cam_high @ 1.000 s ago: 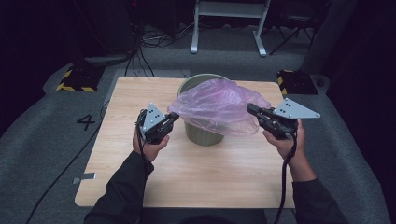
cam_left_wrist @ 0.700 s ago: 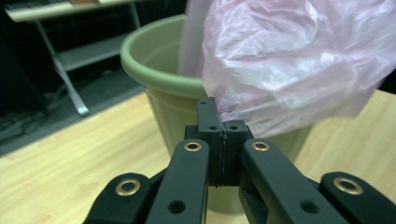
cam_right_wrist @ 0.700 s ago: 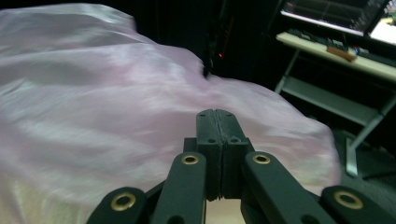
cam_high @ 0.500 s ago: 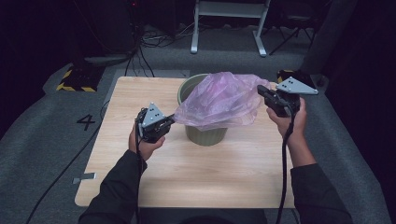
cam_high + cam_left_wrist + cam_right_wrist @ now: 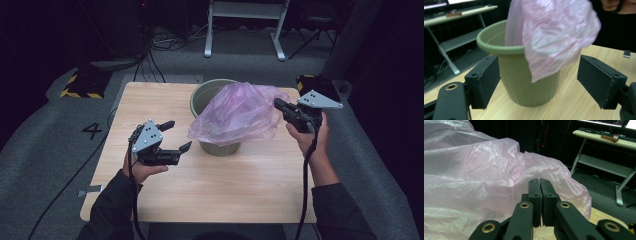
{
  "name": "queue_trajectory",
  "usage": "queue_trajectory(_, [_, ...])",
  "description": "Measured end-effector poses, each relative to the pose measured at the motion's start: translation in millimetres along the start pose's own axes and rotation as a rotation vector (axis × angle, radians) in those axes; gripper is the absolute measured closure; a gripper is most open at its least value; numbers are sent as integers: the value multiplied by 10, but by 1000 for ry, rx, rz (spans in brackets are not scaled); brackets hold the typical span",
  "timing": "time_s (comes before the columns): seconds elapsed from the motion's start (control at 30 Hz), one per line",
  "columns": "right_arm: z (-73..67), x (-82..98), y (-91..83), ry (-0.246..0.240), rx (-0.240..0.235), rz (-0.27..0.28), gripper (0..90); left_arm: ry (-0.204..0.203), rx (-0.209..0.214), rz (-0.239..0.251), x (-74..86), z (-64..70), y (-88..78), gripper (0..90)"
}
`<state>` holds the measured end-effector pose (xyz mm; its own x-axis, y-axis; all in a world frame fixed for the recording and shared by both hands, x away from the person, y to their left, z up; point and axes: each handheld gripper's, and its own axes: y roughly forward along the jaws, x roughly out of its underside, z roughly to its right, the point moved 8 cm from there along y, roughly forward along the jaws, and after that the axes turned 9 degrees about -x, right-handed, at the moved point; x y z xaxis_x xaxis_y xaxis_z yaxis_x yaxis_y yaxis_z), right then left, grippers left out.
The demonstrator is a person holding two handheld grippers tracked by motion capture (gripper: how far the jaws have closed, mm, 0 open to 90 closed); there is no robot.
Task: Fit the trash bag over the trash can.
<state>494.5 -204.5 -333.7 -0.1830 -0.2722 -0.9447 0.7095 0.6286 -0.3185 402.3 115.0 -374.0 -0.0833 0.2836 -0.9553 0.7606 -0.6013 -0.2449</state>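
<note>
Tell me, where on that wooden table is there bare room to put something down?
The near half of the light wooden table is bare, bordered by the round green plastic bin and the two forearms. The far left corner beside the bin's rim is free too. The right side is crowded: the crumpled pink plastic bag hangs over the bin, up against the right gripper.

Legible markings, one item: the numeral "4" (image 5: 93,131), dark on the grey floor mat just left of the counter (image 5: 150,107), seen in the high view. Yellow-and-black hazard striping (image 5: 79,93) edges a dark block on the floor beyond it; it carries no lettering that can be read.
</note>
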Motion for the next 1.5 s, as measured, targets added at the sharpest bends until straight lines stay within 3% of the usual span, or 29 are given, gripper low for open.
queue_trajectory(0.07, [2,7,3,1,0,-3,874,22,-14,-7,-25,11,22,184])
queue_trajectory(0.1, [11,19,12,6,6,-9,838,68,-35,-28,-77,37,104,184])
queue_trajectory(0.17, [17,22,18,9,9,-10,796,80,-39,-44,-98,47,161,181])
queue_trajectory(0.2, [30,30,33,19,15,-16,662,88,-43,-69,-130,54,277,190])
queue_trajectory(0.23, [30,30,33,19,15,-16,662,88,-43,-69,-130,54,277,228])
queue_trajectory(0.27, [46,43,49,23,20,-34,507,107,-71,-94,-141,31,376,283])
queue_trajectory(0.3, [46,43,49,23,20,-34,507,107,-71,-94,-141,31,376,310])
queue_trajectory(0.33, [44,38,35,17,10,-22,392,105,-53,-101,-145,24,437,372])
queue_trajectory(0.37, [44,38,35,17,10,-22,392,105,-53,-101,-145,24,437,456])
queue_trajectory(0.43, [40,32,-7,0,1,-10,321,113,-65,-109,-144,1,468,514])
queue_trajectory(0.47, [20,25,-74,-31,-19,4,279,114,-71,-90,-161,-19,464,645])
queue_trajectory(0.57, [-5,34,-157,-68,-42,3,249,104,-74,-82,-181,-41,451,723])
queue_trajectory(0.77, [-131,34,-272,-165,-89,-15,247,78,-85,-55,-247,-97,399,694])
queue_trajectory(0.8, [-208,-8,-309,-215,-101,-4,246,66,-80,-50,-265,-115,398,686])
queue_trajectory(0.87, [-252,-32,-321,-237,-111,-3,247,60,-90,-46,-281,-129,398,680])
queue_trajectory(0.9, [-365,-83,-317,-284,-146,-3,246,49,-77,-39,-309,-133,399,670])
queue_trajectory(0.97, [-426,-107,-295,-299,-166,-11,246,49,-77,-36,-326,-139,405,666])
queue_trajectory(1.03, [-594,-172,-172,-382,-189,-61,244,45,-73,-31,-359,-143,416,655])
queue_trajectory(1.1, [-638,-186,-120,-406,-193,-81,244,40,-75,-23,-383,-146,424,641])
queue_trajectory(1.13, [-675,-196,4,-443,-176,-128,339,35,-77,-19,-393,-144,426,628])
queue_trajectory(1.17, [-675,-196,4,-443,-176,-128,339,35,-77,-19,-393,-144,426,603])
queue_trajectory(1.2, [-675,-191,117,-476,-159,-160,570,22,-84,-16,-395,-143,417,561])
queue_trajectory(1.27, [-668,-205,196,-472,-145,-167,726,18,-78,-11,-396,-107,383,441])
queue_trajectory(1.33, [-681,-223,237,-460,-153,-158,834,31,-78,9,-406,-32,323,393])
queue_trajectory(1.37, [-681,-223,237,-460,-153,-158,834,31,-78,9,-406,-32,323,351])
queue_trajectory(1.4, [-689,-239,268,-448,-155,-153,868,63,-58,19,-422,90,255,332])
queue_trajectory(1.43, [-689,-239,268,-448,-155,-153,868,63,-58,19,-422,90,255,313])
queue_trajectory(1.47, [-694,-255,295,-433,-144,-156,889,103,-44,29,-444,226,195,297])
queue_trajectory(1.5, [-694,-255,295,-433,-144,-156,889,103,-44,29,-444,226,195,282])
